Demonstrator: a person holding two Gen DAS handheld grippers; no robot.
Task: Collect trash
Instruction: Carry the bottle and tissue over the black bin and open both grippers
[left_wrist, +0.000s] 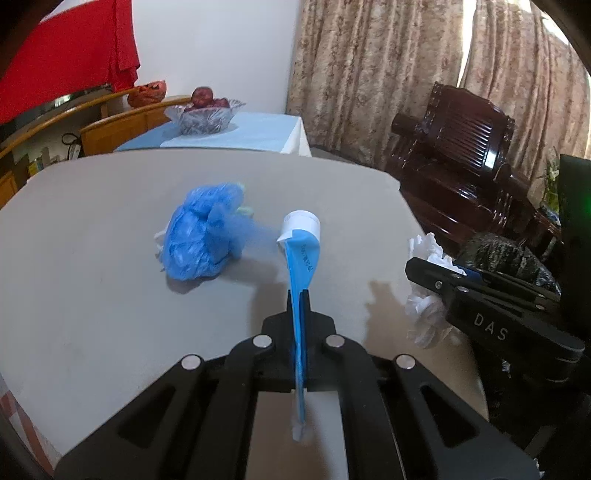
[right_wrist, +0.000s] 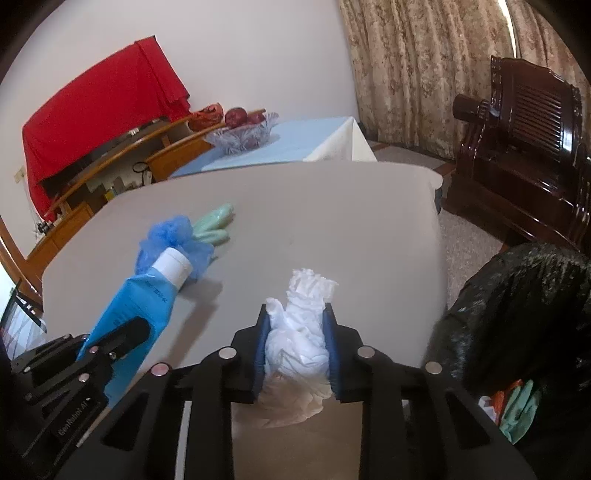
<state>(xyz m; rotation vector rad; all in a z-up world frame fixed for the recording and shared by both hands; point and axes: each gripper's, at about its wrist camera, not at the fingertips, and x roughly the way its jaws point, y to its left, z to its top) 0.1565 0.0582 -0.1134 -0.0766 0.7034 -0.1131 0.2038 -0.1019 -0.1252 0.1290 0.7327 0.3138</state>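
Observation:
My left gripper (left_wrist: 299, 299) is shut on a flattened blue tube (left_wrist: 301, 266) with a white cap, held above the grey table (left_wrist: 92, 314); the tube also shows in the right wrist view (right_wrist: 136, 299). My right gripper (right_wrist: 297, 317) is shut on a crumpled white tissue (right_wrist: 299, 332), also seen in the left wrist view (left_wrist: 424, 306) at the table's right edge. A crumpled blue plastic bag (left_wrist: 201, 236) lies on the table ahead, with a pale green glove (right_wrist: 214, 223) beside it.
A black trash bag (right_wrist: 517, 314) stands open to the right of the table, with some trash inside. Beyond the table a glass fruit bowl (left_wrist: 203, 114) sits on a blue-covered table. A dark wooden chair (left_wrist: 461, 147) stands at the right by the curtains.

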